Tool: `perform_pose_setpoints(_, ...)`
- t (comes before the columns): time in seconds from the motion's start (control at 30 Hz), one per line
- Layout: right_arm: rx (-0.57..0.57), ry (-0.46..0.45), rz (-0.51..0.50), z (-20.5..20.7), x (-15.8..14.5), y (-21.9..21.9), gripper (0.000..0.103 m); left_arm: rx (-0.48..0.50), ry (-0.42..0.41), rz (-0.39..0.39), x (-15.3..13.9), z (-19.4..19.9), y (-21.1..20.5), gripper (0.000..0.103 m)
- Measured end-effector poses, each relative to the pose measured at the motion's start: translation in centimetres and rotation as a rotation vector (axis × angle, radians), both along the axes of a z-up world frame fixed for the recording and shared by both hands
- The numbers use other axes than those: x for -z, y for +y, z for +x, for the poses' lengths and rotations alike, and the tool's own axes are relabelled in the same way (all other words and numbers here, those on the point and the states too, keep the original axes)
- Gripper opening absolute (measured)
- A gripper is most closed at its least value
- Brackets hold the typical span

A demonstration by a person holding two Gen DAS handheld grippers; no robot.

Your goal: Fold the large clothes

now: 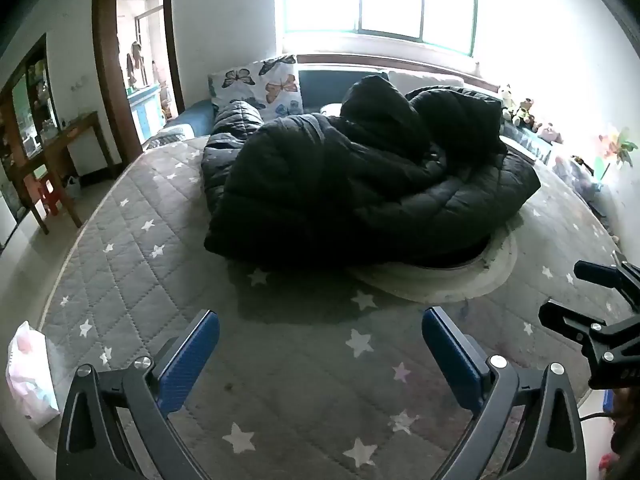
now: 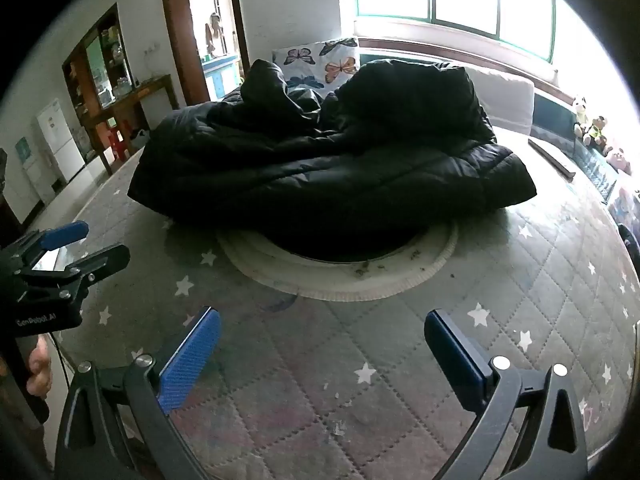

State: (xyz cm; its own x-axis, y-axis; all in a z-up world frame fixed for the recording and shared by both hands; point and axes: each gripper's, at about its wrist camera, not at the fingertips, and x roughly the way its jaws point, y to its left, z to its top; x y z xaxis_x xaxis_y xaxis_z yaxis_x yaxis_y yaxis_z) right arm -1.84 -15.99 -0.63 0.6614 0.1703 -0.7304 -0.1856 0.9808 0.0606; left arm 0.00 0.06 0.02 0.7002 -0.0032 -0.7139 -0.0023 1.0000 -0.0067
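Observation:
A large black puffer coat (image 1: 352,184) lies crumpled in a heap on the bed, partly over a round white mat (image 1: 452,280). It also shows in the right wrist view (image 2: 328,176), on the same mat (image 2: 360,280). My left gripper (image 1: 320,320) is open and empty, held above the grey star-patterned quilt (image 1: 132,264), short of the coat. My right gripper (image 2: 320,320) is open and empty, also short of the coat. The right gripper shows at the right edge of the left wrist view (image 1: 576,292). The left gripper shows at the left edge of the right wrist view (image 2: 84,244).
A butterfly pillow (image 1: 264,84) and a white pillow (image 2: 504,96) lie at the head of the bed. Stuffed toys (image 1: 520,112) line the window side. A wooden desk (image 1: 60,148) stands left of the bed. A plastic bag (image 1: 30,376) sits at the bed's left edge.

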Motion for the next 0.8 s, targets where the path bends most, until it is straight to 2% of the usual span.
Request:
perform_pose_setpoints(0.33, 0.007, -0.003, -0.004, 0.23, 0.1, 0.2, 0.103, -0.004, 0.008, 0.009, 0.75, 0.17, -0.57, 0.103)
perform_pose_setpoints(0.8, 0.006, -0.001, 0.009, 0.07, -0.25, -0.26, 0.103, 0.003, 0.0, 0.016, 0.16, 0.01, -0.28, 0.103)
